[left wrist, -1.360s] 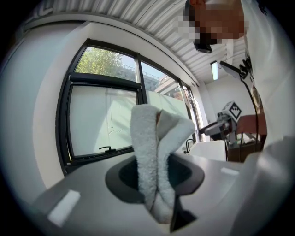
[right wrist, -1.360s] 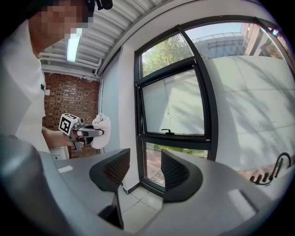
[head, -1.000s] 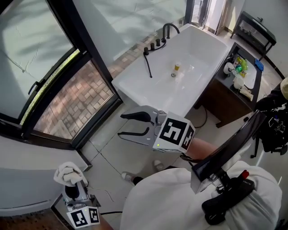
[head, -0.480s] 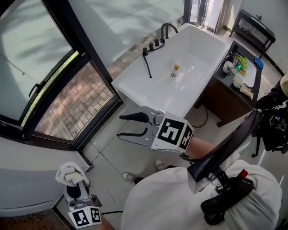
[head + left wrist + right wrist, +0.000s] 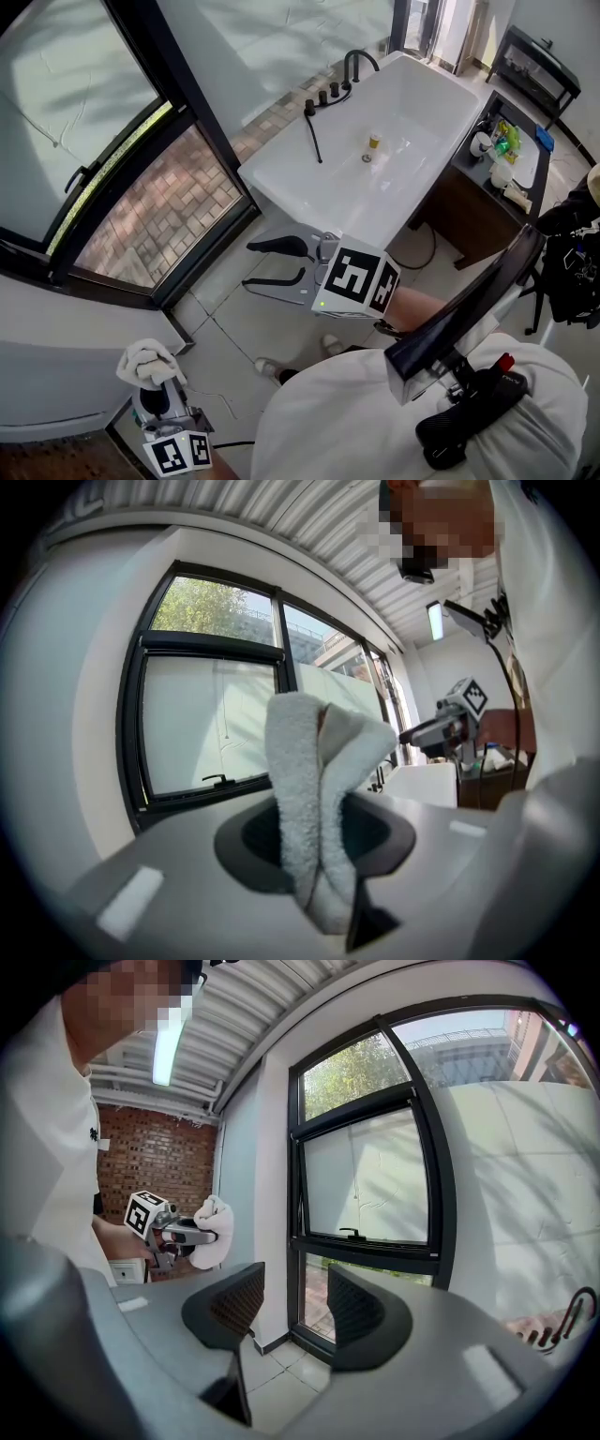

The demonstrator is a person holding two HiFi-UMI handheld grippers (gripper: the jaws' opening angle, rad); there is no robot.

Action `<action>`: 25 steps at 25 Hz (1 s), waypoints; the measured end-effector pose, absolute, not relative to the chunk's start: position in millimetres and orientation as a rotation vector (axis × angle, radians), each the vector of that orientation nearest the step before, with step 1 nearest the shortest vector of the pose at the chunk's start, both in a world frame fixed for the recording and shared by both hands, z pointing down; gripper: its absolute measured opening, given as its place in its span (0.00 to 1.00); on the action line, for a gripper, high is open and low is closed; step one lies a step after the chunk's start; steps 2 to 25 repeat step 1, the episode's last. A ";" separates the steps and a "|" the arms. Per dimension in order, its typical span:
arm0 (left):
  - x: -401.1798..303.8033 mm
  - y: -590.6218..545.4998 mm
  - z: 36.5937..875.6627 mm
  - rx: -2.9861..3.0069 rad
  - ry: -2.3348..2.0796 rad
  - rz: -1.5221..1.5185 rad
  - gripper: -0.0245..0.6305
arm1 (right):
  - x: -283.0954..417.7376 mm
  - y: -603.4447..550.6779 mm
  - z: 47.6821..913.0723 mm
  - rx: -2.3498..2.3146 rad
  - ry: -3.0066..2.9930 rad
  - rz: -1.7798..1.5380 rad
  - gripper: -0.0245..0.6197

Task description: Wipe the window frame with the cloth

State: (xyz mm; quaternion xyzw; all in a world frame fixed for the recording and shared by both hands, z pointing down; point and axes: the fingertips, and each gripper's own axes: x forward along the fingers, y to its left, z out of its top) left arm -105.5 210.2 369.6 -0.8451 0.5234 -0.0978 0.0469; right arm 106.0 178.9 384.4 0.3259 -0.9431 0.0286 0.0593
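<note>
Left gripper [image 5: 319,834]: is being held low, near the white wall below the window, with its jaws being pressed onto the cloth.
Cloth [image 5: 145,362]: white and bunched, is being gripped between the left jaws, apart from the window frame [image 5: 208,150].
Right gripper [image 5: 289,1312]: is being held over the floor tiles beside the bathtub [image 5: 427,127], jaws apart, nothing being gripped.
Window frame: black, is being faced by both grippers.

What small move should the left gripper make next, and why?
Probably carry the left gripper forward toward the window frame. It is shut on the cloth, but the cloth hangs apart from the frame, so wiping cannot begin. The right gripper is open and empty.
</note>
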 end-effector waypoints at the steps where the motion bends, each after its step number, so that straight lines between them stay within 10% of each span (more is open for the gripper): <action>1: -106.8 211.3 369.8 -2.577 1.601 -0.299 0.24 | 103.2 179.7 382.9 0.979 -2.861 0.091 0.37; 25: -106.8 211.3 369.8 -2.577 1.601 -0.299 0.24 | 103.2 179.7 382.9 0.979 -2.861 0.091 0.37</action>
